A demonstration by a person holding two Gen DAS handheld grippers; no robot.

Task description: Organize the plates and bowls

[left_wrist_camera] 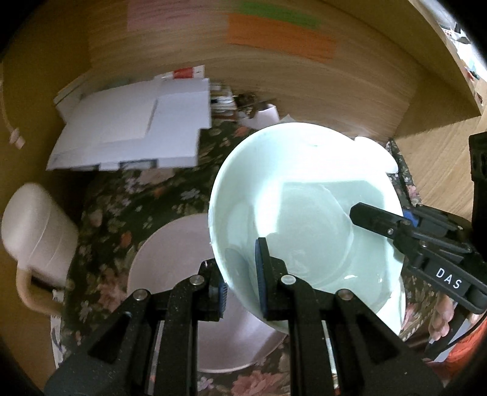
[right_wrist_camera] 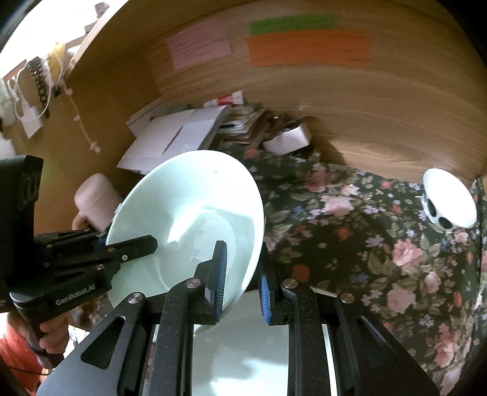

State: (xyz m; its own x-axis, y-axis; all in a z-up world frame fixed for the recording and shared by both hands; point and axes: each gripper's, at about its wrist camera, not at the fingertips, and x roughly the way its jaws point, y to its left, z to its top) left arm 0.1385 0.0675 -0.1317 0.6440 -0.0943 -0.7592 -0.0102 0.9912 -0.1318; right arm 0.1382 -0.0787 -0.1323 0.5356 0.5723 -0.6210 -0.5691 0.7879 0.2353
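Grippers first: left gripper (left_wrist_camera: 242, 289) pinches the near rim of the pale green bowl (left_wrist_camera: 304, 207), one pad inside, one outside; right gripper (right_wrist_camera: 242, 292) pinches the opposite rim the same way. Bowl is held tilted between the 2, off the cloth.

Under it in the left wrist view: pink plate (left_wrist_camera: 170, 265) lies flat on the floral tablecloth (left_wrist_camera: 121, 207), partly covered by the bowl. In the right wrist view a pale plate (right_wrist_camera: 243, 350) shows below the fingers; cannot tell if it is the same one.

Writing: "DAS" on the right gripper body in the left wrist view, "GenRobot.AI" on the left gripper body in the right wrist view.

Left of the bowl: pink mug (left_wrist_camera: 36, 231) with handle, near the table edge. Beyond: white flattened boxes (left_wrist_camera: 134, 128), a pile of papers (right_wrist_camera: 246, 121), a small white box (right_wrist_camera: 289, 138), all against the wooden back wall (right_wrist_camera: 380, 121). Right side: white cup with dots (right_wrist_camera: 449, 201), well apart from the bowl, near the wall corner.

Wall carries pink note (right_wrist_camera: 199, 45), green strip (right_wrist_camera: 293, 24), orange strip (right_wrist_camera: 307, 48); text too blurred to read.

Open cloth lies between bowl and dotted cup.
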